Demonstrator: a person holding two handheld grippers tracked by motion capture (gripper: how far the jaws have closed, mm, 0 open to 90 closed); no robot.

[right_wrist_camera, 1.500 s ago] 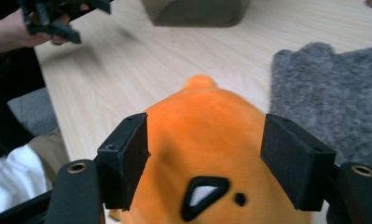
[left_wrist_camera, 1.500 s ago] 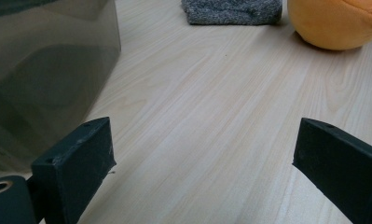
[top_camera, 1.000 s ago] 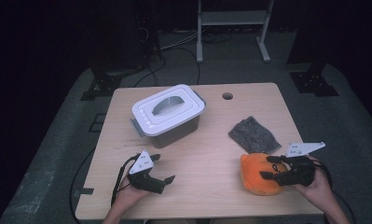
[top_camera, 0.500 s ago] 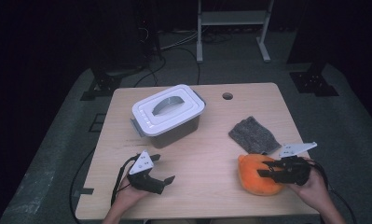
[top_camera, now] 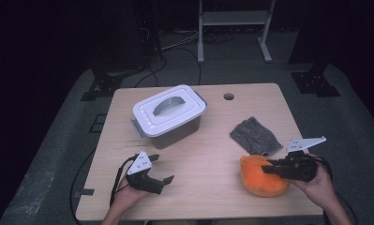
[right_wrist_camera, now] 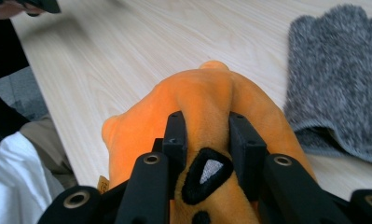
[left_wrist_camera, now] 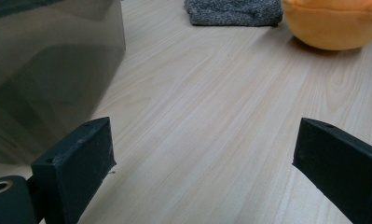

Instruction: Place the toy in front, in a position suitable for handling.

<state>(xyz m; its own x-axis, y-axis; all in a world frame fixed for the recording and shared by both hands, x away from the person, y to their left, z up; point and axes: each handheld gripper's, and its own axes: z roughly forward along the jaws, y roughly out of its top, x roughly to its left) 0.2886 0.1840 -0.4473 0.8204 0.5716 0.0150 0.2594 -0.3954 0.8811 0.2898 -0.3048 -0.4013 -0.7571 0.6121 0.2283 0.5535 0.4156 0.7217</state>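
Low over the table, right gripper (right_wrist_camera: 206, 135) — jaws just closing — pinches orange plush (right_wrist_camera: 207, 98).

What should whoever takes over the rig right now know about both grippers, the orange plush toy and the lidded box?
Right gripper: jaws have just been closing and now pinch a fold of the orange plush toy, which lies on the table at its near right.
Left gripper: open, holds nothing, low over the near left.
Grey cloth: flat beside the toy.
Lidded box: lid on.
Done: toy gripped. Left: lifting it; likely the box lid must come off first.
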